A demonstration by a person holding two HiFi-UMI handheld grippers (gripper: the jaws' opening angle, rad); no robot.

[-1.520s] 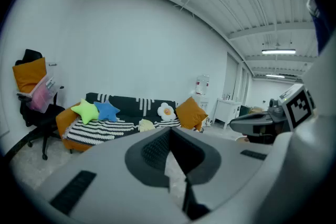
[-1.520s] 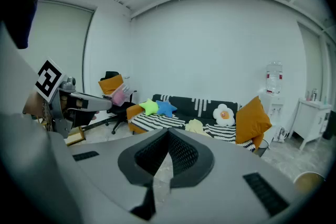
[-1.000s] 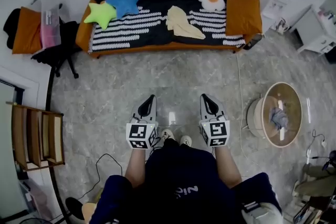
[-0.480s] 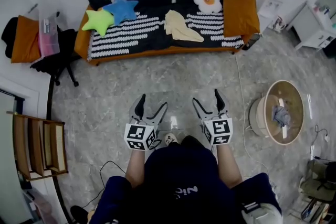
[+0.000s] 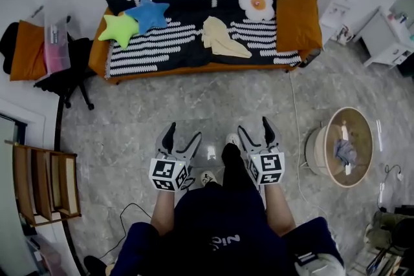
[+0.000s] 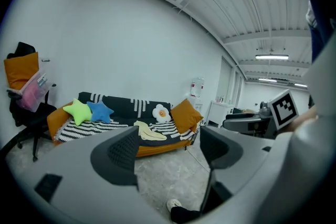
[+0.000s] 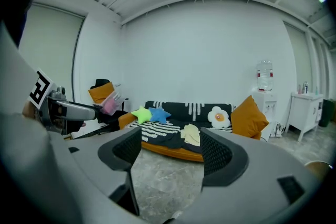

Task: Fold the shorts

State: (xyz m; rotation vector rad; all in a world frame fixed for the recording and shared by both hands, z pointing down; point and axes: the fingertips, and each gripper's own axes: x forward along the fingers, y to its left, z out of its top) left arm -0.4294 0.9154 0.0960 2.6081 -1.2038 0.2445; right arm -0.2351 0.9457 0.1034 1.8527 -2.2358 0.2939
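Note:
The shorts [image 5: 223,37] are a pale yellow crumpled heap on the seat of the striped sofa [image 5: 162,48], far ahead of both grippers. They also show in the left gripper view [image 6: 150,131] and the right gripper view [image 7: 190,134]. My left gripper [image 5: 183,134] [image 6: 170,144] is held over the stone floor, its jaws just opened and nothing between them. My right gripper [image 5: 253,127] [image 7: 170,147] hangs beside it, open and empty too; its jaws have just opened wide and then narrowed a little.
On the sofa lie a green star cushion [image 5: 120,29], a blue star cushion [image 5: 147,13], a flower cushion [image 5: 256,2] and an orange cushion [image 5: 297,19]. A round basket [image 5: 336,168] stands right, a wooden shelf [image 5: 45,181] and a chair [image 5: 61,77] left. A cable [image 5: 129,203] crosses the floor.
Both grippers have gone from shut to open. The person has stepped toward the sofa, one foot now forward between the grippers, and both hands have shifted slightly with the step.

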